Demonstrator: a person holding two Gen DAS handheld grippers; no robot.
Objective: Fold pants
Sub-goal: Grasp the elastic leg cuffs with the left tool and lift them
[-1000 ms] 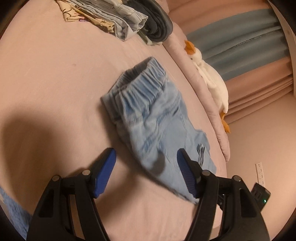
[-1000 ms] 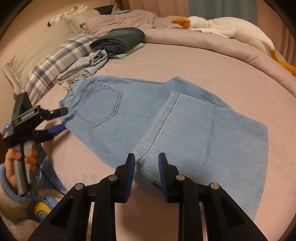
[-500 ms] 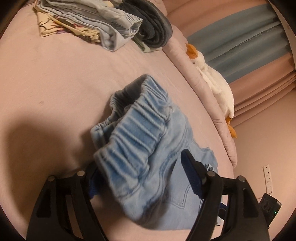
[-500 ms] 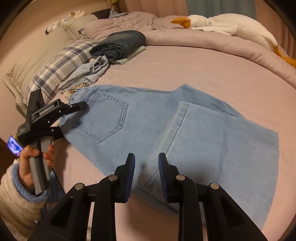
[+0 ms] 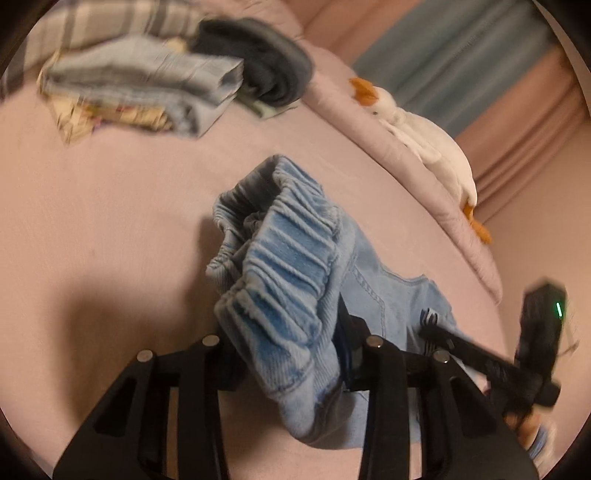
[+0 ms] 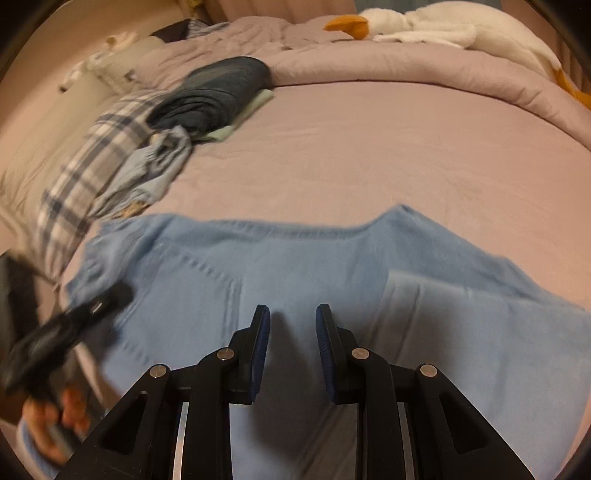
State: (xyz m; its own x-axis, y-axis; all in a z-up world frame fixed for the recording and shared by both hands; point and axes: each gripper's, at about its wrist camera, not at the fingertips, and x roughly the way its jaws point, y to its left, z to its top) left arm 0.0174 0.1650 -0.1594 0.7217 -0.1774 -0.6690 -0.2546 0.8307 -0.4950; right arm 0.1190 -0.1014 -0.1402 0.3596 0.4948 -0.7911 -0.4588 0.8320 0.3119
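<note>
Clamping the waistband, my left gripper [image 5: 291, 354] lifts that end of the jeans [image 6: 295, 280] off the bed [image 6: 369, 147]. My right gripper [image 6: 292, 354] hovers above them, jaws apart, empty. Legs look doubled; lengthwise folds remain.

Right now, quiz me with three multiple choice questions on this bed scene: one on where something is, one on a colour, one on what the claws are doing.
1. Where does the goose plush lie?
A. on the rolled duvet at the bed's far edge
B. on the jeans
C. on the plaid pillow

2. What colour are the jeans?
A. black
B. light blue
C. red

3. What is the left claw doing?
A. open above the bare sheet
B. shut on the jeans' waistband
C. holding the goose plush

Answers: 1 A, it stretches along the duvet; 2 B, pale blue denim; 3 B, the elastic waistband is bunched between its fingers, while the right claw hangs open over the denim.
</note>
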